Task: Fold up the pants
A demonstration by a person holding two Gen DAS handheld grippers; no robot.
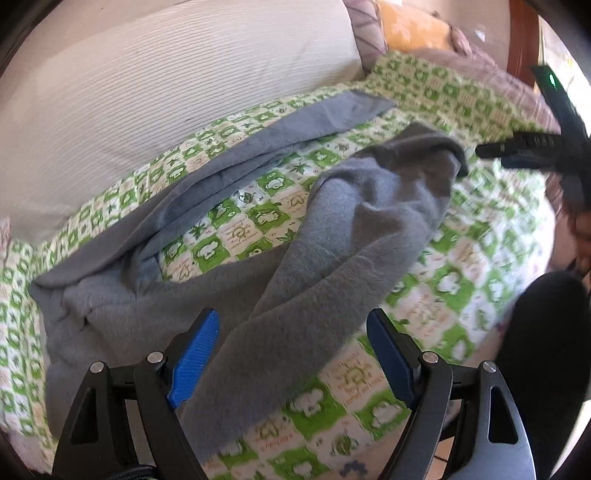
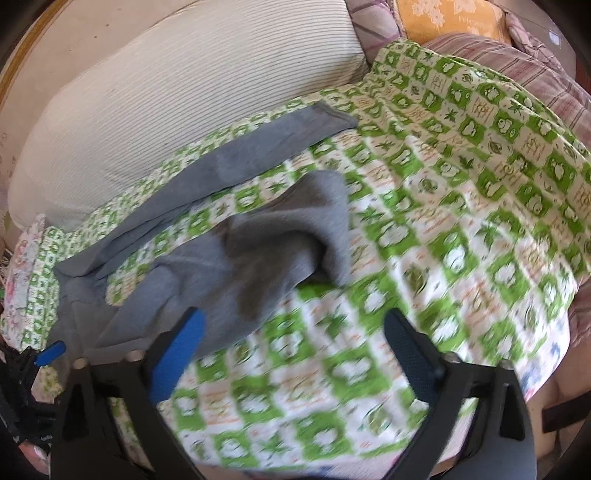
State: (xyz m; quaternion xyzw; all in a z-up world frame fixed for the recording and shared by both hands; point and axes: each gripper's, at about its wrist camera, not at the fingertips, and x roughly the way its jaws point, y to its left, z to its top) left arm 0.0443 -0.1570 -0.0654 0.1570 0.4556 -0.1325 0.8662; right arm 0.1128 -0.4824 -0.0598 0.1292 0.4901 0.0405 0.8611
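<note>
The pants (image 1: pixel 207 295) lie splayed on the bed (image 1: pixel 461 258), near leg bunched and twisted. Both the left gripper (image 1: pixel 291 354) and right gripper (image 2: pixel 291 354) hover with fingers apart, empty. Folding over that twist would likely trap wrinkles.

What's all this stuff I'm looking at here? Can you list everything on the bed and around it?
Pants: one pair, grey, spread unfolded on the bedspread, legs apart, the nearer leg rumpled.
Bedspread: one, green and white check with pictures, covering the bed.
Pillow: one, cream with fine stripes, behind the pants.
Cushion: one, orange with white flowers, at the far end.
Blanket: one, pinkish striped, bunched beside the cushion.
Left gripper: one, black with blue pads, open, above the nearer pant leg.
Right gripper: one, black with blue pads, open, over the bedspread, holding nothing.
</note>
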